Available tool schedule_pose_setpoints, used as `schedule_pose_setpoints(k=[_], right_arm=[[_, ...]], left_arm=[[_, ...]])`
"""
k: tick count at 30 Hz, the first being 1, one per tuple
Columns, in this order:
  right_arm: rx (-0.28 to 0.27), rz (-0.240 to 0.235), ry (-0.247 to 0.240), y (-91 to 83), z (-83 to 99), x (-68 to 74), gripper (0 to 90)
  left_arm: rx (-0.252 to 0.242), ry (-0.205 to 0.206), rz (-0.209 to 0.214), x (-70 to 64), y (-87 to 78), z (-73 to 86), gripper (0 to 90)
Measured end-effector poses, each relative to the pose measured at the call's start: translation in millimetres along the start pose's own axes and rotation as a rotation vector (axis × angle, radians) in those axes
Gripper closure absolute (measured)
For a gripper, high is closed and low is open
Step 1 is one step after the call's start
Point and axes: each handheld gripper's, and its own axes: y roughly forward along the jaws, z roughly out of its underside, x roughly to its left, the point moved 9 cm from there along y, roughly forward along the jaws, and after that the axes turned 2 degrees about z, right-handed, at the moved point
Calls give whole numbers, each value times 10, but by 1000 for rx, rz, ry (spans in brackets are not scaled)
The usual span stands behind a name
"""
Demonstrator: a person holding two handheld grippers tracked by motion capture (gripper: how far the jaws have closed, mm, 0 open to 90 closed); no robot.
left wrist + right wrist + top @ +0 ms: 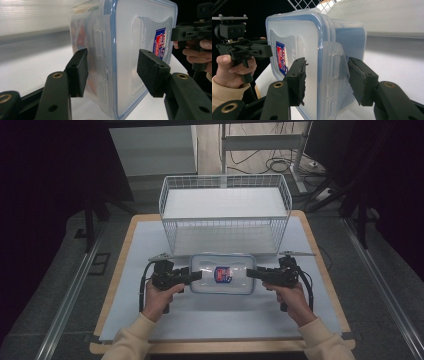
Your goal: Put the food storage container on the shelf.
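The lidded plastic box (pixel 222 273) lay flat just before the wire basket (pixel 225 215), long axis running left to right. Left gripper (pixel 192 275) and right gripper (pixel 254 273) bracketed its short ends, jaws spread, touching nothing. It looked stiff, slick and light; those end latches seemed the best hold.

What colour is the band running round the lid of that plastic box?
Blue. The seal round the clear box's lid shows best in the right gripper view.

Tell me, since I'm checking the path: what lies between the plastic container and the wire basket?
The high view shows a short bare stretch of white table mat between the plastic container and the wire basket.
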Motion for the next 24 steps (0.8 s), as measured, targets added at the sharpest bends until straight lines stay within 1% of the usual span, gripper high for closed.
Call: schedule_pose_setpoints(k=[5, 10, 14, 19, 24], right_arm=[[-1, 1, -6, -17, -16, 9, 498], [-13, 4, -24, -55, -69, 44, 498], [-24, 5, -28, -83, -123, 74, 498], [-29, 15, -50, -133, -212, 122, 498], [-44, 22, -73, -200, -339, 188, 498]], left_arm=[[-2, 6, 1, -18, -5, -17, 437], [-10, 18, 2, -54, -29, -67, 437], [-20, 31, 1, -79, -52, -131, 437], [-31, 37, 11, -121, -69, -218, 437], [-45, 48, 10, -174, -110, -328, 437]])
